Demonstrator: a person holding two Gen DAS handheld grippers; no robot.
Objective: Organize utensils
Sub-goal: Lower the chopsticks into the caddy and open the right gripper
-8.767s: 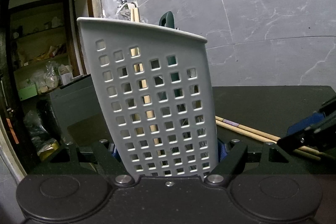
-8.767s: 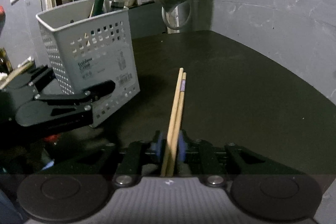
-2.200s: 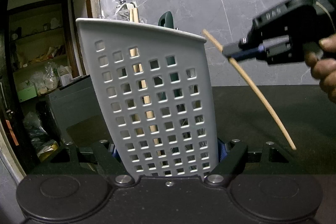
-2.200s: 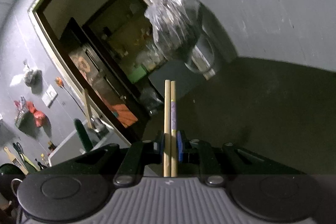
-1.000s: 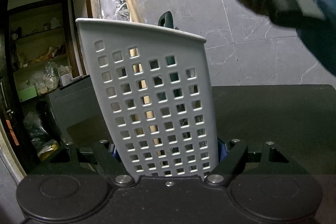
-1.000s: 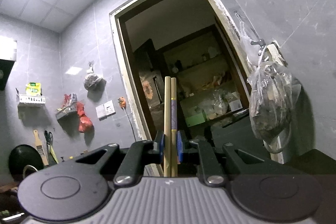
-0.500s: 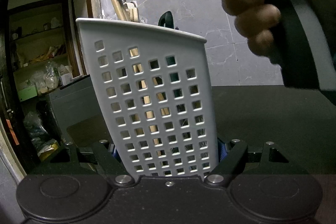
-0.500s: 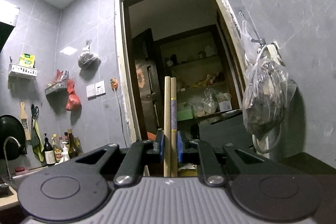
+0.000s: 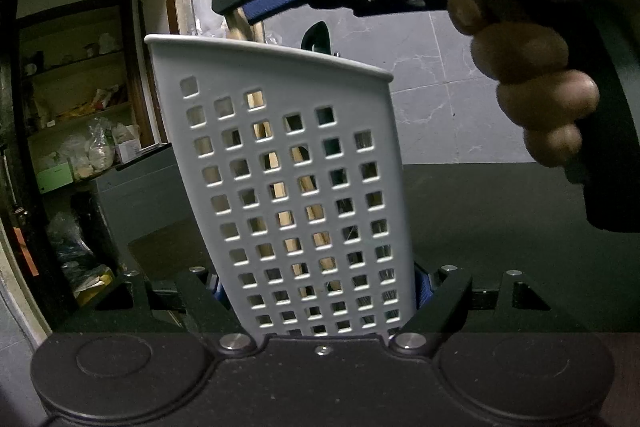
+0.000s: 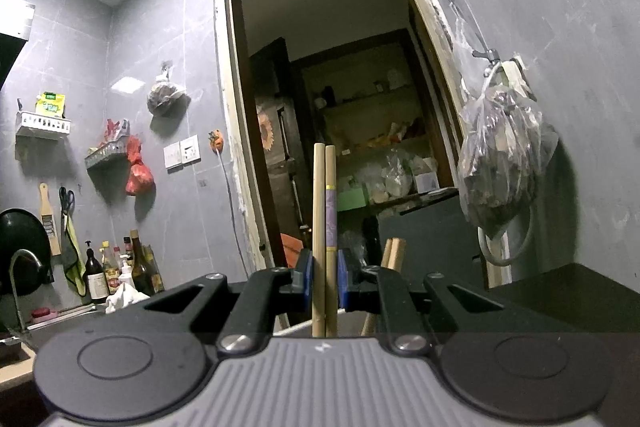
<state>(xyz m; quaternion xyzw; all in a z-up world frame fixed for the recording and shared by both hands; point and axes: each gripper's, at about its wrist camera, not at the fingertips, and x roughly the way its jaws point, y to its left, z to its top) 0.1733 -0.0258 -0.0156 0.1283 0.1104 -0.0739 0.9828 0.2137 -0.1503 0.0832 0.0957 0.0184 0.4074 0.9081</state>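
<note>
Left tool (image 9: 320,291) clamps grey perforated utensil basket (image 9: 296,187) | right tool (image 10: 322,281) pinches chopstick pair (image 10: 324,227) upright, tips inside basket | dark worktop (image 9: 500,211) beneath basket

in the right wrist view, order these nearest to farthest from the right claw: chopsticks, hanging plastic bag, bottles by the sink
1. chopsticks, clamped in the right claw, centre.
2. hanging plastic bag, on the right wall.
3. bottles, far left by the sink.
</note>
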